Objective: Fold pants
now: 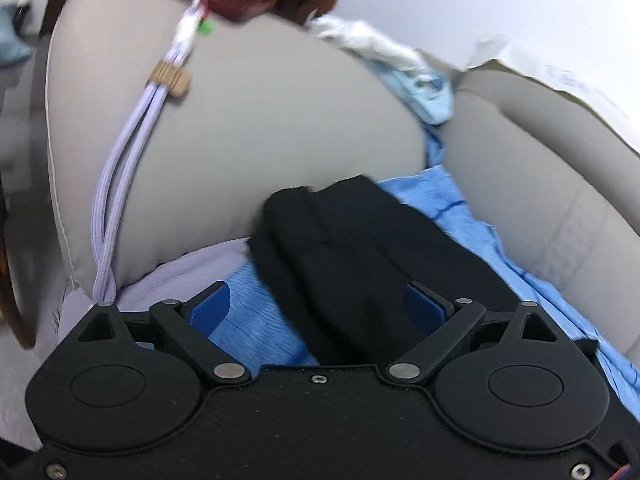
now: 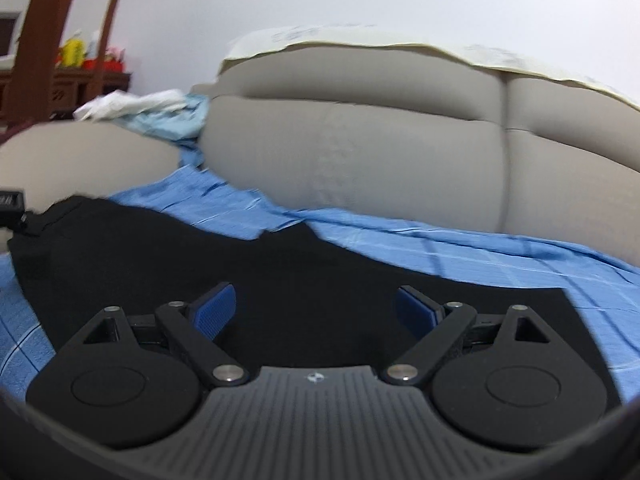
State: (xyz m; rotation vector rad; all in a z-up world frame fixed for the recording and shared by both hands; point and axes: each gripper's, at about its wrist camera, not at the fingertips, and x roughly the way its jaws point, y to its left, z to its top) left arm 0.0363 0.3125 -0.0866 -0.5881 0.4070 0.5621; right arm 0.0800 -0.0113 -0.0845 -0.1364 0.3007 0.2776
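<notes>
- Left gripper (image 1: 318,306): jaws spread wide, gripping nothing; black pants (image 1: 360,256) lie folded just ahead, on a blue sheet (image 1: 256,328).
- Right gripper (image 2: 316,308): jaws wide apart, empty, above the pants.
- A beige sofa (image 2: 360,148) rises beyond both.

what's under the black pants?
The black pants lie on a blue checked sheet spread over the beige sofa. The sheet shows around them on all visible sides. Whatever sits directly beneath the pants is covered, and so is the seat cushion below the sheet.
</notes>
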